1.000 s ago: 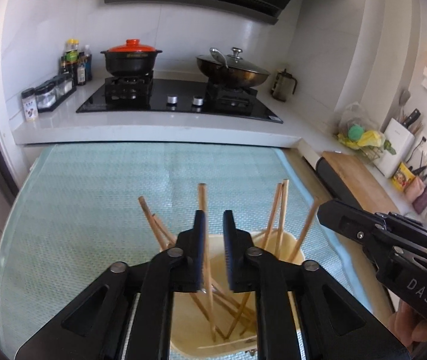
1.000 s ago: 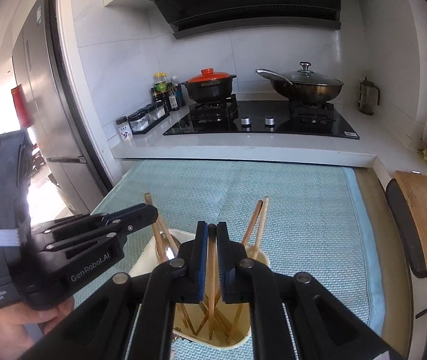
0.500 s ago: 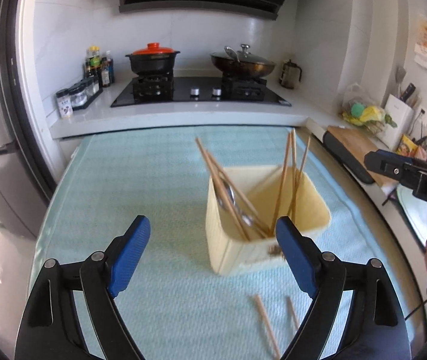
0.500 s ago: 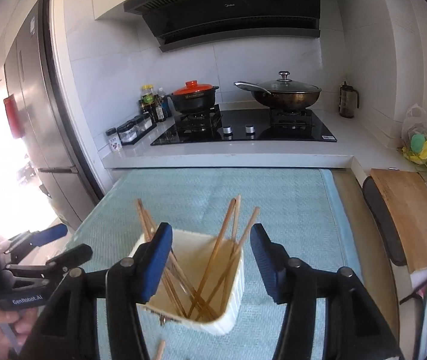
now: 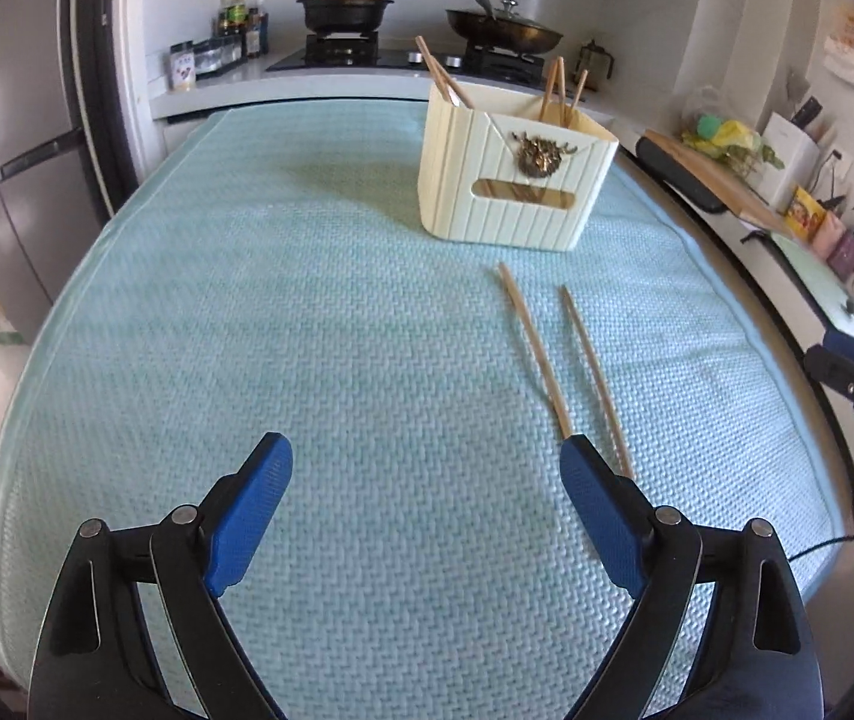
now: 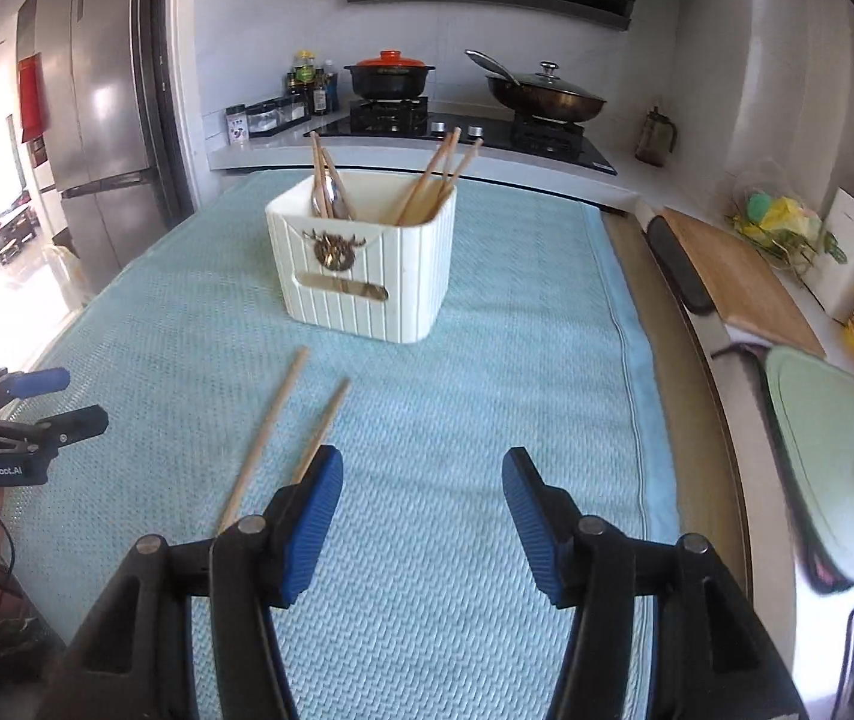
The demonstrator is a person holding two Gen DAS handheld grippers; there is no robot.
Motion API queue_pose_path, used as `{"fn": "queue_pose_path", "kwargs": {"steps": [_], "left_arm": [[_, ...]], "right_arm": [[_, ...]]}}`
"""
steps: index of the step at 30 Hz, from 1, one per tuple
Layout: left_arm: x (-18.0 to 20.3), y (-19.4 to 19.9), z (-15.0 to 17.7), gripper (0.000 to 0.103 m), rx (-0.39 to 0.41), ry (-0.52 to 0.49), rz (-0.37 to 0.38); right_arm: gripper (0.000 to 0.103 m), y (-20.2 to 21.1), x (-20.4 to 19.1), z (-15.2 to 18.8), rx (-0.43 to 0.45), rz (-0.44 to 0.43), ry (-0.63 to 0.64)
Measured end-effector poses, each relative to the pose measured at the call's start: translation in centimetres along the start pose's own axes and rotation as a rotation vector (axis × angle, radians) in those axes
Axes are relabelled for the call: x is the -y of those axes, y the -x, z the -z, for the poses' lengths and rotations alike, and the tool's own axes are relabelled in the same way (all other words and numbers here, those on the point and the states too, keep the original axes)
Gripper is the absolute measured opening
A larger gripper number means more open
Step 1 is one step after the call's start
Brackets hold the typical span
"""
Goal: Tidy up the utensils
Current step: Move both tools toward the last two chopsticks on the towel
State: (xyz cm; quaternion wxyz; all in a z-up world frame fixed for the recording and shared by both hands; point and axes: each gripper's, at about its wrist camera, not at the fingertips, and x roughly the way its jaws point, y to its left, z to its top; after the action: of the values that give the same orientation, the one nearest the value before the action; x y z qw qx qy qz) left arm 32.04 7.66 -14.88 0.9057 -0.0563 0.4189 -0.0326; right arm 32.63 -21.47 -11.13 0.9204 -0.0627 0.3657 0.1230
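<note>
On the worktop [image 5: 306, 300], a cream holder [image 5: 511, 174] was seen upright, chopsticks and a spoon leaned inside. Just in front of the holder, two loose chopsticks [image 5: 565, 366] were laid flat. Nearer than these, the left tool [image 5: 427, 480] was spread wide, opening, nothing gripped; the right tool [image 6: 420, 492] was released, empty.

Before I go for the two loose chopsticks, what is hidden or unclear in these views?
- Near ends of the loose chopsticks: left wrist view, one runs behind the left gripper finger; right wrist view, motion-blurred, behind the right gripper finger.
- Utensil holder contents: walls hide everything below the rim.
</note>
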Motion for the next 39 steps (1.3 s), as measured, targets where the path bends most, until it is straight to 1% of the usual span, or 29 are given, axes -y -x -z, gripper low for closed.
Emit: {"fn": "queue_pose_path", "kwargs": {"steps": [2,4,6,9,11,13,14,15,16,17,18,19,20,23,24,28,29,30,33,36,38,39], "left_arm": [[0.5,-0.1,1.3,0.092,-0.003,0.002,-0.025],[0.7,-0.4,2.1,0.092,-0.024,-0.006,-0.015],[0.8,-0.1,2.4,0.092,-0.029,-0.019,-0.016],[0.2,1.0,2.5,0.092,0.002,-0.006,-0.025],[-0.4,1.8,2.3,0.092,0.025,0.02,-0.023],[-0.9,2.2,1.8,0.095,0.046,0.043,-0.022],[-1.1,2.1,1.6,0.095,0.055,0.049,-0.022],[-1.1,2.0,1.4,0.095,0.061,0.053,-0.023],[-1.1,1.7,1.2,0.095,0.06,0.055,-0.028],[-1.0,1.3,1.1,0.095,0.052,0.056,-0.031],[-0.9,1.0,1.0,0.095,0.048,0.058,-0.029],[-0.8,0.8,1.0,0.095,0.048,0.058,-0.026],[-0.6,0.6,1.0,0.095,0.046,0.055,-0.028],[-0.3,0.3,1.5,0.095,0.039,0.034,-0.054],[-0.3,0.3,1.6,0.095,0.038,0.034,-0.065],[-0.8,0.2,2.0,0.095,0.028,0.054,-0.076],[-0.9,0.2,2.1,0.095,0.027,0.057,-0.08],[-0.9,0.1,2.1,0.095,0.025,0.059,-0.084],[-0.9,-0.2,2.1,0.095,0.02,0.056,-0.09],[-0.6,-0.5,2.2,0.095,0.012,0.049,-0.086],[-0.5,-0.8,2.2,0.095,0.007,0.046,-0.083],[-0.3,-0.9,2.3,0.095,0.004,0.045,-0.081]], "right_arm": [[0.057,0.3,-0.8,2.5,0.011,-0.003,-0.025],[0.057,0.0,-1.6,4.2,-0.009,-0.035,-0.045],[0.057,-0.6,-2.2,5.3,-0.072,-0.083,-0.055],[0.057,0.1,-2.7,6.4,-0.163,-0.182,-0.059],[0.057,2.7,-2.2,6.6,-0.16,-0.267,-0.094],[0.057,5.6,-1.1,5.9,-0.108,-0.356,-0.141],[0.057,6.8,-0.7,5.4,-0.075,-0.357,-0.147],[0.057,7.6,-0.4,4.9,-0.046,-0.32,-0.137],[0.057,7.9,-0.3,4.3,-0.02,-0.259,-0.108],[0.057,7.4,-0.4,3.9,-0.001,-0.184,-0.07],[0.057,6.3,-0.5,3.7,-0.006,-0.109,-0.043],[0.057,4.7,-0.6,3.6,-0.027,-0.053,-0.036],[0.057,2.8,-0.8,3.5,-0.043,-0.033,-0.043],[0.055,-2.4,-2.0,3.3,-0.09,-0.09,-0.066],[0.052,-3.7,-2.6,3.1,-0.089,-0.104,-0.059],[0.047,-7.2,-4.6,1.3,-0.088,-0.158,-0.061],[0.046,-7.9,-5.0,0.8,-0.086,-0.167,-0.061],[0.043,-8.6,-5.4,0.4,-0.085,-0.168,-0.061],[0.037,-11.4,-6.2,-0.2,-0.121,-0.169,-0.051],[0.037,-13.5,-7.3,-0.1,-0.166,-0.177,-0.017],[0.025,-14.1,-7.9,0.3,-0.177,-0.166,0.016],[0.015,-14.1,-8.1,0.6,-0.17,-0.15,0.031]]}}
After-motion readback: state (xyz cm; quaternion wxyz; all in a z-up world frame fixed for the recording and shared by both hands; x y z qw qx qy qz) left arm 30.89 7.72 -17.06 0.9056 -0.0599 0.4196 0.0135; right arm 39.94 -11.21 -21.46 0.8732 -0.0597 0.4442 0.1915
